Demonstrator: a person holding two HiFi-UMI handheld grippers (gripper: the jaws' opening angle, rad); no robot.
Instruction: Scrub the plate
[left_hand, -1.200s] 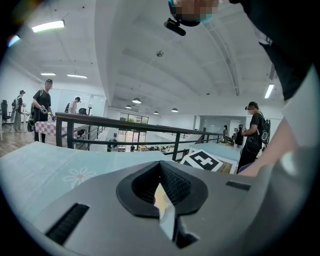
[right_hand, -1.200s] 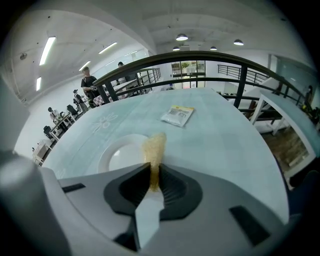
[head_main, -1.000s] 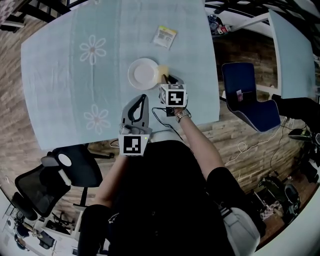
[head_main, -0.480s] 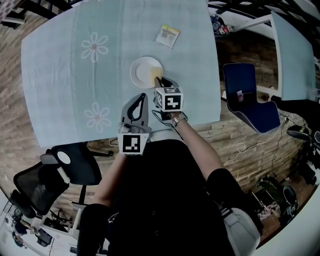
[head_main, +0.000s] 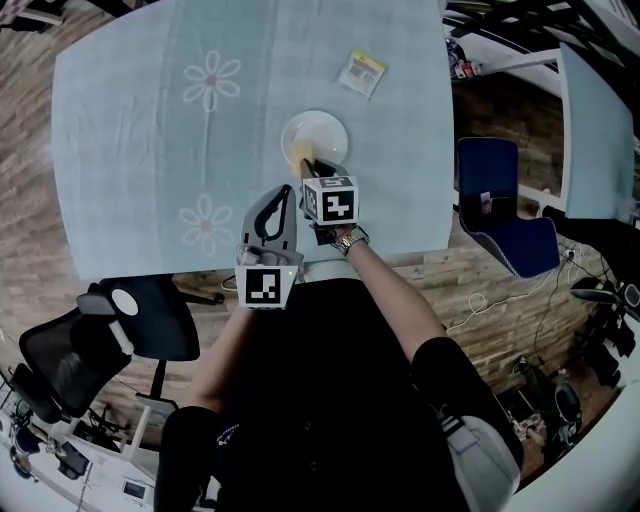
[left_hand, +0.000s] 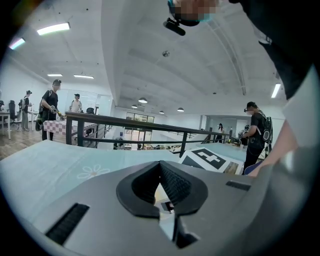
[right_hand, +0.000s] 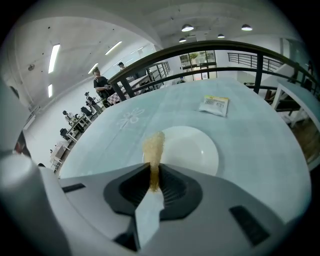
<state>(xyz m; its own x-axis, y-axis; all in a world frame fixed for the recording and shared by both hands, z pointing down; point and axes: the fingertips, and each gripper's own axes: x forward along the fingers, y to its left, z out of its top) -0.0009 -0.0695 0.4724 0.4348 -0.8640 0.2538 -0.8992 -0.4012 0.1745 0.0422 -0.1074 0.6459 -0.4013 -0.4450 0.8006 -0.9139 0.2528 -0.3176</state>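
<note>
The plate (head_main: 318, 131) is smooth, glossy white; the sponge (right_hand: 153, 147) is coarse and porous. The tablecloth (head_main: 130, 160) is matt, lightly creased cloth. The left gripper (left_hand: 161, 186) and right gripper (right_hand: 153, 181) are matt grey plastic with ribbed black pads. At right, the floor (head_main: 500, 290) is wood plank.

Plate (head_main: 325, 130) on table (head_main: 130, 150), packet (head_main: 361, 72) behind-R, sponge (head_main: 298, 153) at plate's near edge.

From overhead, steeply down, far above left gripper (head_main: 285, 197) and right gripper (head_main: 312, 164). From just behind right jaws, low and close, forward along sponge (right_hand: 153, 147) to plate (right_hand: 195, 147) ahead. From behind left jaws, tilted upward toward ceiling (left_hand: 150, 45). Shared overhead and right: plate, table (right_hand: 260, 140).
</note>
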